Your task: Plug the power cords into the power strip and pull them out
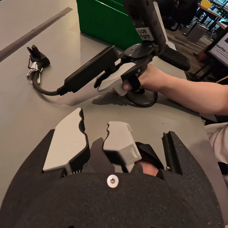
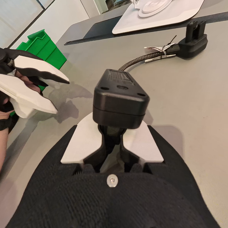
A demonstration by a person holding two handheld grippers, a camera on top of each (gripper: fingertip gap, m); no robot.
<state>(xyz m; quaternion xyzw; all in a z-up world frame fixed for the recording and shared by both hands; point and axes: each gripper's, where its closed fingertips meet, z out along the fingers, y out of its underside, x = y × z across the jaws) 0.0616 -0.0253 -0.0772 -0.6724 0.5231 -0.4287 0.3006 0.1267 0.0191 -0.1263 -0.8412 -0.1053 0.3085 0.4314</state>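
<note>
Left wrist view: nearest the camera, the left gripper (image 1: pixel 95 124), two white fingers with black pads on a black textured body, stands released over the grey table (image 1: pixel 37 111), gripping nothing. Beyond it, the right gripper (image 1: pixel 98 80), held in a person's hand (image 1: pixel 148 81), is raised off the table with the long black plastic power strip (image 1: pixel 91 70) tilted at its front; its fingers meet a black part under the strip's near end. A braided grey-black cord (image 1: pixel 43 91) curves from the strip's far end to a black angled plug (image 1: pixel 37 58) resting prongs-up at far left. A green plastic bin (image 1: pixel 104 24) stands at the far edge.

Right wrist view: the right gripper (image 2: pixel 111 132) is clenched on a black plug (image 2: pixel 112 137) seated under the power strip (image 2: pixel 119 98), whose underside faces up. The braided cord (image 2: pixel 138 59) runs far right to the angled plug (image 2: pixel 193 45). The left gripper (image 2: pixel 62 96) hovers released at left, near the green bin (image 2: pixel 49 50). A white board (image 2: pixel 154 16) lies at the far edge.
</note>
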